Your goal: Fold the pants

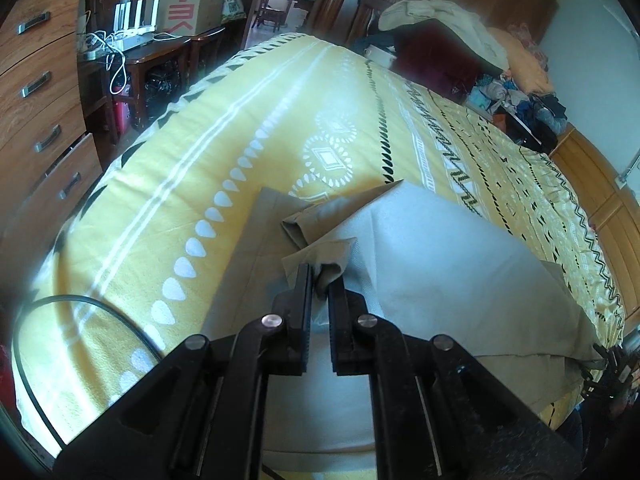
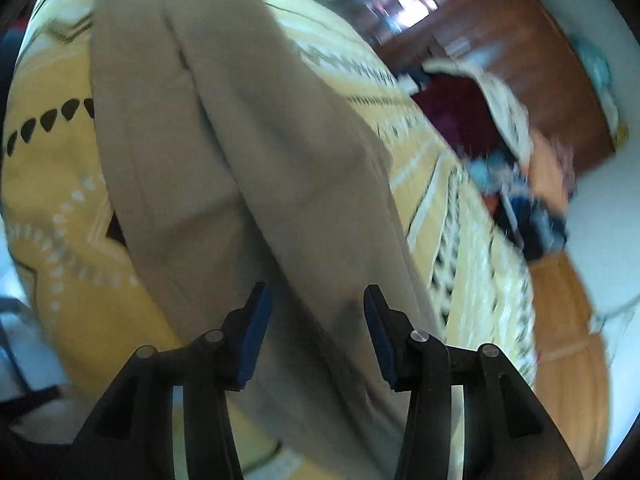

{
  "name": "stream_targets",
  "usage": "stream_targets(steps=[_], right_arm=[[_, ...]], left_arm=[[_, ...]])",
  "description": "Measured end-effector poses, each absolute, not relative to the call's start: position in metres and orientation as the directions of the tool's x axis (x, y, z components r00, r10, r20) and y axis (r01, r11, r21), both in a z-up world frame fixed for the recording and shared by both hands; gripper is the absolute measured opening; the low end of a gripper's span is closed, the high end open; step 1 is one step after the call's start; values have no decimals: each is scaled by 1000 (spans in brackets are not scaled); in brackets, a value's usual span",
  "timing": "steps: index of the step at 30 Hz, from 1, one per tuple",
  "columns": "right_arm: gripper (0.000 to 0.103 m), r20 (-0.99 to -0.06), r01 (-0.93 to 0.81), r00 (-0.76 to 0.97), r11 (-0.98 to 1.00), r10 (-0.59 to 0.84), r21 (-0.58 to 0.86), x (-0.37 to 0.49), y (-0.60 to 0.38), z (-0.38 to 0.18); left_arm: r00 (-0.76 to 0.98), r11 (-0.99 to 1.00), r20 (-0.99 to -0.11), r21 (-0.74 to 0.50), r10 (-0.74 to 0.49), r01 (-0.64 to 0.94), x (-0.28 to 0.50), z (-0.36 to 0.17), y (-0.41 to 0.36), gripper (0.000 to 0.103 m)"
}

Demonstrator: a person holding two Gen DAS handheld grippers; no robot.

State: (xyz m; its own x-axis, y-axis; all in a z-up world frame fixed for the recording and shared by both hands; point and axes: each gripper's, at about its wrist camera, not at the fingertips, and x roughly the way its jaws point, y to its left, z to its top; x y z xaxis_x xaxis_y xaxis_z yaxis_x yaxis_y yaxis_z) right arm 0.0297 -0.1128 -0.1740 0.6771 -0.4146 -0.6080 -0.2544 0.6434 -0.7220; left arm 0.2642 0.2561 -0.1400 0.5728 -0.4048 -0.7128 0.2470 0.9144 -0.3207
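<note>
Khaki pants (image 1: 432, 256) lie on a yellow patterned bedspread (image 1: 240, 128), partly folded over themselves. My left gripper (image 1: 320, 276) is shut on a bunched corner of the pants' cloth, pinched between its black fingers. In the blurred right wrist view the same pants (image 2: 240, 140) stretch away in long folds across the bed. My right gripper (image 2: 316, 300) hangs just above them with its blue pads (image 2: 256, 320) well apart and nothing pressed between them; whether the fingertips touch the cloth I cannot tell.
A wooden chest of drawers (image 1: 36, 92) stands left of the bed, with a dark table, cables and cardboard boxes (image 1: 188, 4) behind. Piled clothes and bedding (image 1: 512, 84) crowd the bed's far right end. A black cable (image 1: 80, 304) loops over the near-left bedspread.
</note>
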Motion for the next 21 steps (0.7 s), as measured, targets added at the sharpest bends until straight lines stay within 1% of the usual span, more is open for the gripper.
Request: stream_targets(steps=[1,2,4,5,6,8,11,12,15,16,19,21], right_arm=[[50,-607,-252,677,643,-417,-723,35,-112,-176],[47,-620,-252,668,658,-412,-709,40,-114,-177],[35,-654,-261,645,690,-396,-675,48,-117,-178],[25,-664,-267,640,699,-387,-664,51,-115,-176],[21,-676,-273,634,709,-375,-650,52,-115,-175],[17,-696,-264,627,745,-350,-612,56,-120,-170],[13,-725,-241,617,804,-306,-544,59,-127,-162],[11,-741,-233,610,831,-280,-506,61,-131,-156],[5,-769,-203,606,896,-202,-395,65,-138,-130],[5,-768,-193,612,907,-187,-374,65,-139,-121],[5,-761,-181,635,933,-132,-312,60,-144,-90],[5,-764,-207,634,926,-120,-317,51,-138,-78]], left_arm=[[574,915,-712,-318,-404,249,264,-139,256,9],[573,915,-714,-316,-402,249,264,-139,256,9],[572,917,-717,-312,-398,247,263,-139,255,9],[574,917,-716,-313,-399,247,261,-139,255,9],[574,916,-714,-315,-401,248,261,-137,255,9],[572,918,-719,-307,-396,250,259,-138,254,9],[597,935,-719,-264,-355,238,257,-136,255,9],[607,938,-716,-250,-345,239,258,-134,254,6],[634,940,-698,-198,-335,278,270,-114,253,6],[652,936,-675,-201,-346,289,273,-100,255,5],[739,903,-520,-278,-429,329,262,-46,275,6],[784,876,-412,-345,-463,336,239,-24,301,6]])
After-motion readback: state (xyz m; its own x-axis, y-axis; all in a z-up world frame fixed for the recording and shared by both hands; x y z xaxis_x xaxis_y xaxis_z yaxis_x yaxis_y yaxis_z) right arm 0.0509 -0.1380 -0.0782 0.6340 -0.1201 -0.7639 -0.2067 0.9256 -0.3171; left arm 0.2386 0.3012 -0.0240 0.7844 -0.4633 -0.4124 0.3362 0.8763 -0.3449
